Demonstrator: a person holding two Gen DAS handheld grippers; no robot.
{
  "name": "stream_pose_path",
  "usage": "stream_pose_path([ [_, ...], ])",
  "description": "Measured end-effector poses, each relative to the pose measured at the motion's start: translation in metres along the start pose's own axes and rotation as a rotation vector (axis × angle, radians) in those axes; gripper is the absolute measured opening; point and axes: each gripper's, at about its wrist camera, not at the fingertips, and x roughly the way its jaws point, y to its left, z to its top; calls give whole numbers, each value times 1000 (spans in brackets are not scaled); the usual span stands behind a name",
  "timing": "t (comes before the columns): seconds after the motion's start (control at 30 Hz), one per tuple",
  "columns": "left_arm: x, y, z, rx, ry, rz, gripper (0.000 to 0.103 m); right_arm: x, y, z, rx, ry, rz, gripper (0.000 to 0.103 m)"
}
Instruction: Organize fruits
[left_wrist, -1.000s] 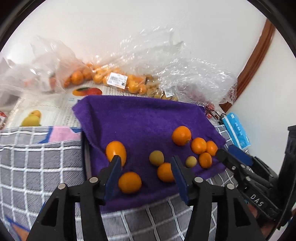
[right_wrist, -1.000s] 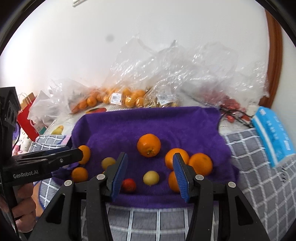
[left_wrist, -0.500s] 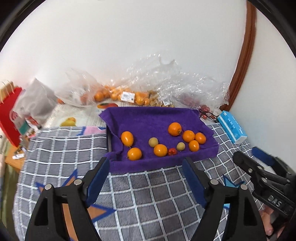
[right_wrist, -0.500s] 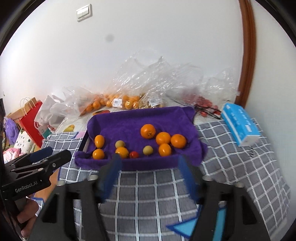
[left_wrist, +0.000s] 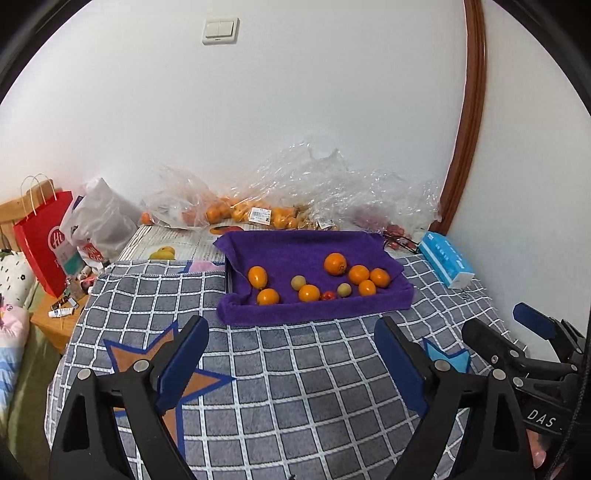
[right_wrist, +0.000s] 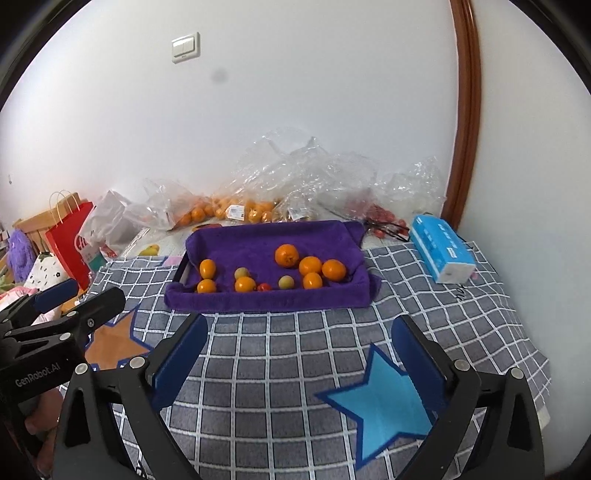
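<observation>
A tray draped in a purple towel (left_wrist: 314, 314) (right_wrist: 266, 299) holds several oranges (left_wrist: 335, 264) (right_wrist: 286, 255), two small yellow-green fruits (left_wrist: 298, 282) and one small red tomato (left_wrist: 328, 295) (right_wrist: 264, 287). My left gripper (left_wrist: 290, 328) hovers over the checked blanket well short of the tray, its jaws opening with nothing between them. My right gripper (right_wrist: 300, 323) hangs likewise in front of the tray, jaws opening and empty. Each gripper shows at the edge of the other's view: the right gripper (left_wrist: 495, 319) and the left gripper (right_wrist: 94, 291).
A grey checked blanket (left_wrist: 295, 369) with star patches covers the surface. Clear plastic bags of oranges (left_wrist: 236, 212) lie along the back wall. A blue tissue pack (left_wrist: 447, 264) sits right of the tray. At the left stand a red paper bag (left_wrist: 44, 240) and other bags.
Both grippers have drawn back and upward from just over the fruit to well in front of the tray, and their jaws have spread wide. The fruit has stayed in place.
</observation>
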Motion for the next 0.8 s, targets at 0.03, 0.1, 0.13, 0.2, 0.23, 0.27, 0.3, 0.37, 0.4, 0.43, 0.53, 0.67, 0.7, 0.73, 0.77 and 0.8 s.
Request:
stream_pose_path([
  [0.03, -2, -1, -1, 1, -1, 0, 91, -3, 0, -1, 1, -4, -1, 99],
  [0.1, -5, -3, -2, 4, 1, 2, 91, -9, -2, -2, 7, -9, -6, 99],
  [0.13, -6, -4, -2, 7, 3, -3, 91, -11, -3, -2, 11, -8, -6, 99],
  [0.2, -6, -6, -1, 11, 2, -5, 91, -14, -5, -3, 22, -5, -12, 99],
  [0.23, -7, -7, -1, 13, 0, 0, 91, -15, -7, -3, 26, -8, -11, 99],
  [0.27, -7, -7, -1, 12, -1, 1, 91, -16, -8, -3, 31, -11, -9, 99],
  [0.3, -7, -7, -1, 11, 1, -1, 91, -16, -9, -3, 33, -11, -8, 99],
  [0.37, -7, -7, 0, 7, 3, -3, 91, -17, -9, -3, 37, -12, -9, 99],
  [0.4, -8, -7, 0, 5, 3, -1, 91, -17, -9, -2, 38, -14, -7, 99],
  [0.43, -8, -7, 0, 4, 1, 1, 91, -18, -9, -2, 39, -14, -6, 99],
  [0.53, -10, -6, 0, 5, 0, 6, 91, -17, -10, -3, 40, -13, -8, 99],
  [0.67, -10, -4, 1, 0, -3, 12, 91, -17, -10, -3, 44, -15, -1, 99],
  [0.7, -10, -3, 1, -3, -2, 14, 91, -17, -10, -3, 43, -16, -2, 99],
  [0.73, -10, -2, 2, -7, -1, 14, 91, -17, -9, -3, 42, -15, -2, 99],
  [0.77, -9, -2, 2, -9, -1, 13, 91, -17, -9, -3, 39, -15, -4, 99],
  [0.8, -9, -1, 2, -10, -1, 12, 91, -17, -9, -3, 38, -16, -3, 99],
])
